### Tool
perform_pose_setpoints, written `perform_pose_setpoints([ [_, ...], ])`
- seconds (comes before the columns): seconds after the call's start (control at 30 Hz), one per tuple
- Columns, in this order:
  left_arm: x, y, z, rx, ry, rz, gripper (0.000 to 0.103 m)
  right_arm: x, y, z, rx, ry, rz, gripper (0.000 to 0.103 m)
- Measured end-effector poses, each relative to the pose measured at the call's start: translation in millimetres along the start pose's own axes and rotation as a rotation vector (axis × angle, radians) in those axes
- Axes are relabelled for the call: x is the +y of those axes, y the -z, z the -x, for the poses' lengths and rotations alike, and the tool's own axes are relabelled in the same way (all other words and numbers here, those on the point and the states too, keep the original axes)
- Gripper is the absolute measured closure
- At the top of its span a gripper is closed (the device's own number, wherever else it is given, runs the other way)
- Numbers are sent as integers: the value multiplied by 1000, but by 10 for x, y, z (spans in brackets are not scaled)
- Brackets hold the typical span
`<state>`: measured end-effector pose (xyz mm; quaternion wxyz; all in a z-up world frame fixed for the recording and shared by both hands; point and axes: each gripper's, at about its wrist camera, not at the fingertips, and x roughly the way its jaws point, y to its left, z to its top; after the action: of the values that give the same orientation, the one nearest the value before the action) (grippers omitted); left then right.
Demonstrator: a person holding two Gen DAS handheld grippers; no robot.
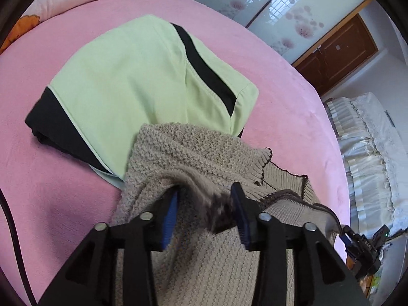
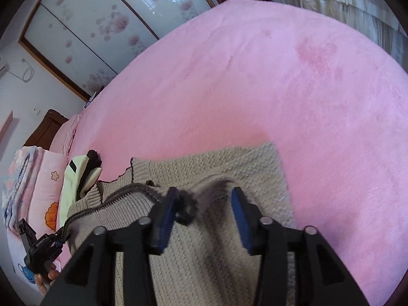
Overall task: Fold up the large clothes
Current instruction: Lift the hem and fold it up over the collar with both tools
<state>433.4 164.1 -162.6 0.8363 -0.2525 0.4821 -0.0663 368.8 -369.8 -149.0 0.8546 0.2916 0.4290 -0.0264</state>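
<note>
Beige knit is gathered between the jaws of both grippers, and the likeliest failure lies in that grip. On the left gripper (image 1: 204,199) the blue pads stand part-way apart with a blurred ridge of the sweater (image 1: 216,255) bunched between them; whether the fabric is actually pinched cannot be told, since a gap is seen on either side of the ridge. The same is seen on the right gripper (image 2: 204,201), whose jaws are also partly open around a blurred tuft of knit. If the garment is lifted or carried over with so loose a hold, it is judged that the heavy, stretchy knit could slide out of one side, so that the fold would land skewed or collapse into a heap. A second risk is posed by the green and black garment (image 1: 142,81), already folded on the pink bedspread (image 1: 293,107): the sweater's far edge is draped over its near corner, so it could be dragged or rumpled if the knit is pulled. The sweater is chunky, ribbed along a dark-trimmed hem, with a zip running along its front, and it is spread on the bed directly beneath both grippers.
</note>
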Motion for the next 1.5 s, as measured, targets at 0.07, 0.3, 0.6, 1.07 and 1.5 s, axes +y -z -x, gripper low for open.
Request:
perform_pose_setpoints([
  [0.07, -23, -19, 27, 6, 7, -30, 60, -40, -36, 54, -13, -15, -2, 47],
  [0.3, -152, -45, 237, -48, 7, -132, 49, -16, -34, -23, 8, 40, 92, 47],
  [0.6, -97, -138, 183, -116, -98, -218, 18, 35, -57, -396, 55, 92, 148, 47],
  [1.07, -476, 117, -290, -124, -318, -413, 90, 174, -46, -586, 16, 177, 222, 87],
  [1.5, -763, -53, -149, -291, -440, -437, 93, 452, -260, -291, -238, 294, 249, 91],
])
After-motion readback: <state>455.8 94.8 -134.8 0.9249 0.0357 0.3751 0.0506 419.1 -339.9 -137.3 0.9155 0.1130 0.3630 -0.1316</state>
